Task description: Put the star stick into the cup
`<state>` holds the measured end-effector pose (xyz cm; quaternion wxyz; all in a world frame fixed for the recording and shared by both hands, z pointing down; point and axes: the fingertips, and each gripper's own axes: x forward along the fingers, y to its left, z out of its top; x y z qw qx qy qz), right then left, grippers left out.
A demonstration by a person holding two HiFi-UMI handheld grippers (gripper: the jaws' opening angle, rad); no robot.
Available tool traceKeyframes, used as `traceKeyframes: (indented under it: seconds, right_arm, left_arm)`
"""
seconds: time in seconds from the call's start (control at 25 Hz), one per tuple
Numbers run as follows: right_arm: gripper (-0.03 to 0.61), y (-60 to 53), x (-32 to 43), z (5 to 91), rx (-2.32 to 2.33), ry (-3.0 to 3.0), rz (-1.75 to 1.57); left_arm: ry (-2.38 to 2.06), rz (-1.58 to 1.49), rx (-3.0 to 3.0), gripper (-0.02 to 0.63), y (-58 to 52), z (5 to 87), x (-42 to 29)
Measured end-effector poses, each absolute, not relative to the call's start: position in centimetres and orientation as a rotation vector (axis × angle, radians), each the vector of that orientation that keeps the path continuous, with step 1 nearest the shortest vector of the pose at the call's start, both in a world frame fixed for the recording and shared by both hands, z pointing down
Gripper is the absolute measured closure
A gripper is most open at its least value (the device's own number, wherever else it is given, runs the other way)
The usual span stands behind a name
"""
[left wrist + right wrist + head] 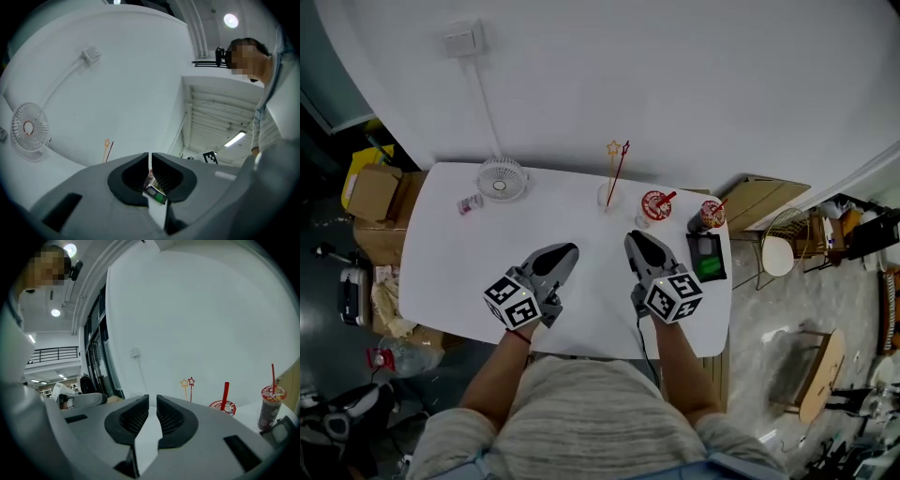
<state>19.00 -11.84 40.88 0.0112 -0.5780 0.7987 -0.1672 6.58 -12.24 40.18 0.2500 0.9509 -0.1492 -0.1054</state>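
A clear cup [607,197] stands at the back of the white table [450,272], near the wall. Two thin star sticks stand upright in it: a yellow star stick [613,150] and a red star stick [624,148]. The right gripper view shows them as the yellow star [184,383] and the red star [191,380]; the cup itself is hidden there. My left gripper [567,251] [150,157] and right gripper [636,239] [153,399] hover side by side over the table's middle, well short of the cup. Both are shut with nothing between the jaws.
A small white fan [502,178] stands at the back left with a small packet [469,203] beside it. Right of the clear cup are a red-lidded cup [655,203] with a red straw, a dark drink cup [709,216] and a green-screened device [708,258]. Cardboard boxes [373,192] sit left of the table.
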Motion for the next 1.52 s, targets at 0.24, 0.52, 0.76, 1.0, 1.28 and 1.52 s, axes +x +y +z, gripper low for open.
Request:
traceKeyframes:
  seconds: [0.24, 0.52, 0.76, 1.0, 1.28, 1.52]
  right_arm:
    - [0.565, -7.1, 17.5, 38.5, -1.671, 2.552, -0.482]
    - [0.565, -2.0, 16.0, 36.6, -1.552, 2.615, -0.466]
    - [0.565, 1.4, 16.0, 35.8, -1.495, 2.611, -0.471]
    - [0.565, 3.6, 15.7, 35.4, -1.449, 2.618, -0.478]
    - [0.566, 3.7, 15.3, 35.2, -1.413, 2.643, -0.487]
    - [0.569, 3.4, 15.4, 34.9, -1.409, 2.664, -0.47]
  left_arm:
    - [-0.381, -0.352, 2.683, 0.584, -8.8, 36.8, 6.7]
    - [-0.398, -0.327, 2.808, 0.583, -4.3, 33.5, 6.0]
    - [-0.412, -0.342, 2.839, 0.583, -0.9, 32.5, 6.2]
    - [-0.401, -0.302, 2.857, 0.583, 1.8, 32.9, 7.2]
    - [-0.402, -0.276, 2.852, 0.583, 3.0, 33.2, 8.2]
    - [-0.364, -0.25, 2.869, 0.583, 3.1, 33.1, 9.2]
